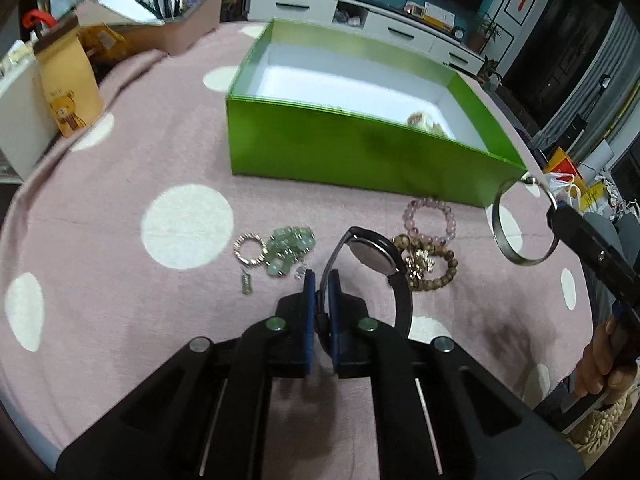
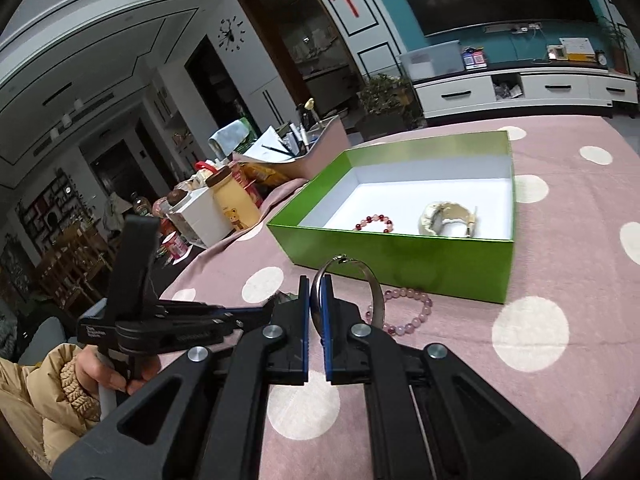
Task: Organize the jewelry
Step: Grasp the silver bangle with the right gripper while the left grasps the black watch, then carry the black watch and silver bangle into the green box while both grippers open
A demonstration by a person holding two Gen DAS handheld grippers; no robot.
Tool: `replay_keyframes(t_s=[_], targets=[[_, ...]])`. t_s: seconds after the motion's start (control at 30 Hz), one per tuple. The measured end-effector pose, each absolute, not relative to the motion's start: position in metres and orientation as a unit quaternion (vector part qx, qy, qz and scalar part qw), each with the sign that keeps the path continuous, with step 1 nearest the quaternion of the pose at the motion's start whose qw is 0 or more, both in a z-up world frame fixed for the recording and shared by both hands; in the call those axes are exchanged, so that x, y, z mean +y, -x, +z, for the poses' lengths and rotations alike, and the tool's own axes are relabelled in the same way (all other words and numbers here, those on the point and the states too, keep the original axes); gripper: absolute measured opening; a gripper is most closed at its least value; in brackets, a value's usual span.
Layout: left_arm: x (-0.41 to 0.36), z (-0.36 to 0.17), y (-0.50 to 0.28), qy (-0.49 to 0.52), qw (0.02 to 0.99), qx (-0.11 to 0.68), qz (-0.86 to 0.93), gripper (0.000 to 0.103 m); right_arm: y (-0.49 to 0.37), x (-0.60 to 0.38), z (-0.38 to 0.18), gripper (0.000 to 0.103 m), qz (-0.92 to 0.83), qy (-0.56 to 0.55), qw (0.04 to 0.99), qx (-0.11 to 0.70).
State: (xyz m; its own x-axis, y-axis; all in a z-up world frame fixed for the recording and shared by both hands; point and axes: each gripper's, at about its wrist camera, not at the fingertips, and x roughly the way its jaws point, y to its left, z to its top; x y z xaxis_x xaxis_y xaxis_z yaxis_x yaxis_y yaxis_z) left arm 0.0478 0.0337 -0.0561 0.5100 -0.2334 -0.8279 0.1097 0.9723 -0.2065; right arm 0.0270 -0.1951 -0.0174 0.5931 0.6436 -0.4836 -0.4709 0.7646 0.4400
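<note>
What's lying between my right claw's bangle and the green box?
In the right wrist view, only a pale purple bead bracelet on the pink cloth lies between the bangle and the green box.

The left gripper (image 1: 322,280) and the right gripper (image 2: 316,286) look alike: matte black plastic arms with triangular cut-outs, round silver screw heads at the joints, and thin blue pads lining the inner finger faces. The person's bare-skinned hand (image 2: 106,374) emerges from a tan puffy sleeve (image 2: 28,400) with a knitted cuff.
</note>
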Motion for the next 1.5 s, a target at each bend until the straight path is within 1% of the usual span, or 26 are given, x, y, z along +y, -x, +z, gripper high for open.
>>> replay_keyframes(t_s=[0.3, 0.67, 0.9, 1.5], targets=[[0.033, -0.011, -0.046, 0.037, 0.895, 0.436, -0.086, 0.006, -0.027, -0.203, 0.007, 0.005, 0.303, -0.133, 0.895, 0.298], [0.024, 0.025, -0.064, 0.017, 0.914, 0.395, -0.085, 0.006, -0.037, -0.205, 0.027, 0.005, 0.293, -0.118, 0.908, 0.276], [0.017, 0.033, -0.081, 0.004, 0.919, 0.384, -0.089, 0.006, -0.049, -0.208, 0.028, 0.005, 0.279, -0.110, 0.914, 0.274], [-0.001, 0.022, -0.144, -0.015, 0.918, 0.386, -0.087, 0.007, -0.104, -0.200, 0.025, 0.005, 0.252, -0.092, 0.921, 0.283]])
